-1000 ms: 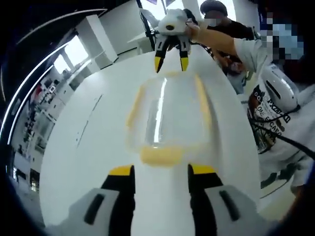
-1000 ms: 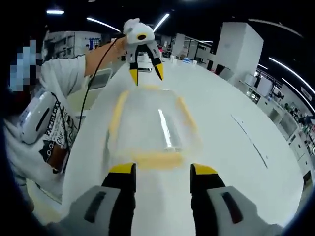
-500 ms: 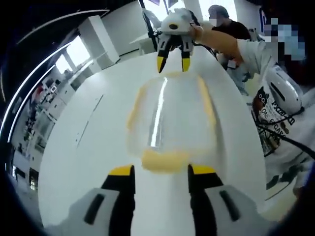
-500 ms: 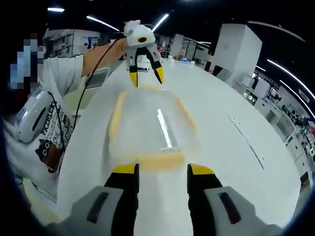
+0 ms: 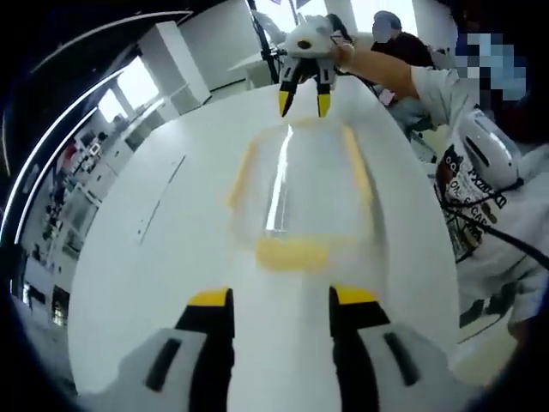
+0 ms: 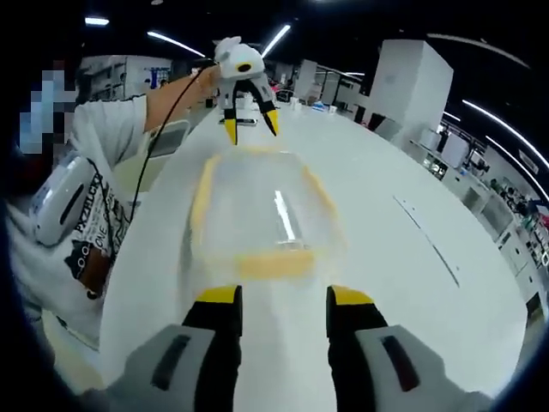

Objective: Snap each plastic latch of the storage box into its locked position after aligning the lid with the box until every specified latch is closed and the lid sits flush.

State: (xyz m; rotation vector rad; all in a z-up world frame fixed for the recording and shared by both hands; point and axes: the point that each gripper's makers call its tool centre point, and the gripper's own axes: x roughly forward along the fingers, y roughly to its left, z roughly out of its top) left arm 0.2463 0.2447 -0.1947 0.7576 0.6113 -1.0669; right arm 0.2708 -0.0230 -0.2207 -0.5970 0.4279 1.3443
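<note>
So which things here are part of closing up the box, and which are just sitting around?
For the job:
- storage box with its clear lid
- yellow latch at its near end
- left gripper
- right gripper

Just there:
- white table
- chair beside it

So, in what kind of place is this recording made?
Probably a large open lab or workshop hall: long white tables, strip lights on a dark ceiling, a white pillar, and benches with equipment at the side.
</note>
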